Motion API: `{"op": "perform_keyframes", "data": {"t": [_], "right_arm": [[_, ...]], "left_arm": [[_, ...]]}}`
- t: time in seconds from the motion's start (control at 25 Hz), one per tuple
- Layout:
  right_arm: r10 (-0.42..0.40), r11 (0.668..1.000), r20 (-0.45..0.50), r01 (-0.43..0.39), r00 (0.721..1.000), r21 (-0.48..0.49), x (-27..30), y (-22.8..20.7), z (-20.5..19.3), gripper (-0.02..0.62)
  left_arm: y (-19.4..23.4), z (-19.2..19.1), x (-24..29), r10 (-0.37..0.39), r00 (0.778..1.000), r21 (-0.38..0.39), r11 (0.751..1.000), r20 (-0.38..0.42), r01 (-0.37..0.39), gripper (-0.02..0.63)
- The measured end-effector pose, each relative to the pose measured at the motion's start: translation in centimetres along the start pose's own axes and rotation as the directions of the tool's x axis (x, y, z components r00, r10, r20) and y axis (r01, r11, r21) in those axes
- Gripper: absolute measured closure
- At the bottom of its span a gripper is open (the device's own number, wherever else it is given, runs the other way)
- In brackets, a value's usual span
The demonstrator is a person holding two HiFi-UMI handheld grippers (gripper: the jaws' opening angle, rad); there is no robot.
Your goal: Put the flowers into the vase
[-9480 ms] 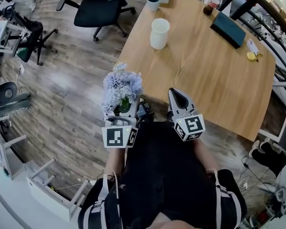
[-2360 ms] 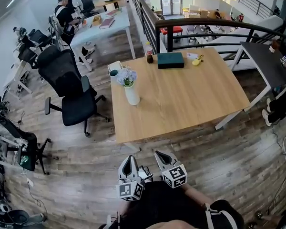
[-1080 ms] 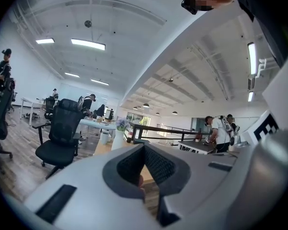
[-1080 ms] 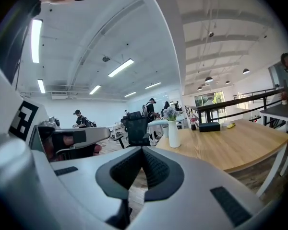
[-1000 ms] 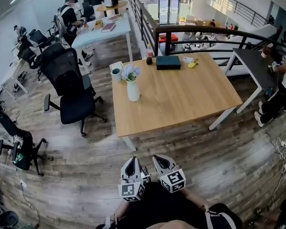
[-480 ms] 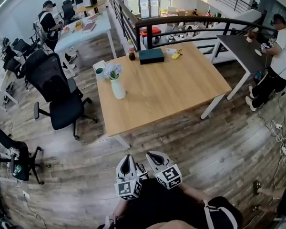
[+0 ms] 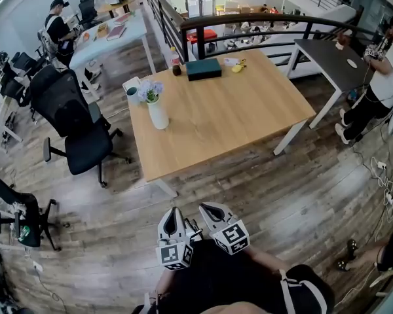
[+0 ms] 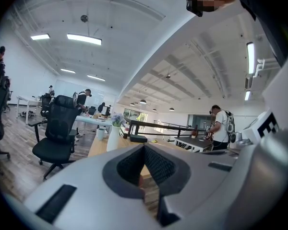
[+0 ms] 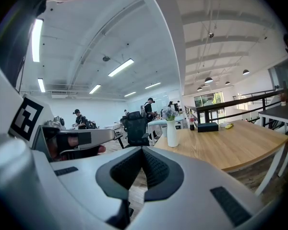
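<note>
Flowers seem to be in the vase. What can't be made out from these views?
Flowers in the vase: stem count, too small in all views.
Mug near the vase: contents, too far in head view.
Yellow thing beside the dark box: too small to name.

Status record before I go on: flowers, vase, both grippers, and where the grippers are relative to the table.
flowers: standing in the vase, blooms above its rim
vase: white, upright, on the wooden table near its left edge in the head view, cup close by
left gripper: shut, nothing between the jaws
right gripper: shut, nothing between the jaws
gripper position: both close to the person's body, over the floor, well clear of the table
task state: flowers appear to be in place
</note>
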State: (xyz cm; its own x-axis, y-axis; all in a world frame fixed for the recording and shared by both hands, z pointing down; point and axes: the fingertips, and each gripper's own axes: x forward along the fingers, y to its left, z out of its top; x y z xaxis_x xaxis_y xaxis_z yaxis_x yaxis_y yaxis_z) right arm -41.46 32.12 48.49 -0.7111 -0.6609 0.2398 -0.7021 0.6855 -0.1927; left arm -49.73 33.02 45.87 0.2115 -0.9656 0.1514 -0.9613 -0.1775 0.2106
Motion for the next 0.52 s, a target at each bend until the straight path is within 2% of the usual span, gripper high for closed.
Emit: {"op": "perform_keyframes", "data": {"t": [0.52], "right_arm": [[-0.011, 1.000, 0.001, 0.011, 1.000, 0.011, -0.21, -0.43, -0.41, 0.578]], "left_arm": [[-0.02, -0.29, 0.12, -0.001, 1.000, -0.018, 1.000, -0.001, 0.001, 0.558]]}}
